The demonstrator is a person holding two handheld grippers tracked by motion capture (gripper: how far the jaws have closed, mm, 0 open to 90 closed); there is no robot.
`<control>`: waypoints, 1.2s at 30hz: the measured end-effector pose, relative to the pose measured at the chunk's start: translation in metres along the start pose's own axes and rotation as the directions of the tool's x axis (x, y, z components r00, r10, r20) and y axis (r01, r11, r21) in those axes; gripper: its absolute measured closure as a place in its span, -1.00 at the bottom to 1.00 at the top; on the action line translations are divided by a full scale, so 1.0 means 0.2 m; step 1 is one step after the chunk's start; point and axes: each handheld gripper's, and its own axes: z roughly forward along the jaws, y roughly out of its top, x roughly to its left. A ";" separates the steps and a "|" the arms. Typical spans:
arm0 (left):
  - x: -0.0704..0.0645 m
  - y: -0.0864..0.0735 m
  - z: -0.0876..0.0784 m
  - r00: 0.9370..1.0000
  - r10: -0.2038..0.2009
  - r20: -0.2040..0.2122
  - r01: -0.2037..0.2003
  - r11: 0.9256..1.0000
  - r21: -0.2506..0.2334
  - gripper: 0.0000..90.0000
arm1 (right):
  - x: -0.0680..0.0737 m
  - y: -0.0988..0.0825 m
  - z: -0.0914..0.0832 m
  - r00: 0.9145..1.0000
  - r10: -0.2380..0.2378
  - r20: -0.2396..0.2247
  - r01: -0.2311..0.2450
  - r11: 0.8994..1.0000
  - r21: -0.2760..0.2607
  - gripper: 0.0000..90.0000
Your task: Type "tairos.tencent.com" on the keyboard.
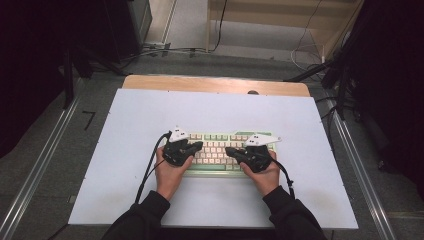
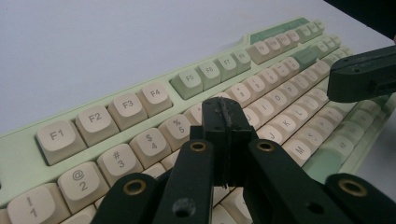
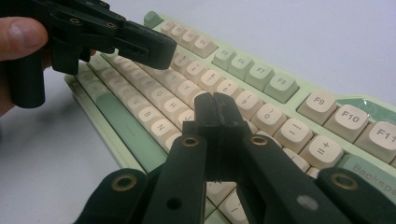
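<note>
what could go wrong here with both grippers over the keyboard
The shut left gripper tip spans more than one small keycap, so it might press two keys on the keyboard at once. The right gripper hovers close by over the same middle rows; the two tips could collide if both move inward.
</note>
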 end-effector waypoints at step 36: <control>0.16 -0.10 -0.26 0.998 -0.048 -0.050 0.048 0.999 0.017 1.00 | 0.00 0.00 0.01 1.000 -0.001 0.005 0.001 1.000 0.005 0.96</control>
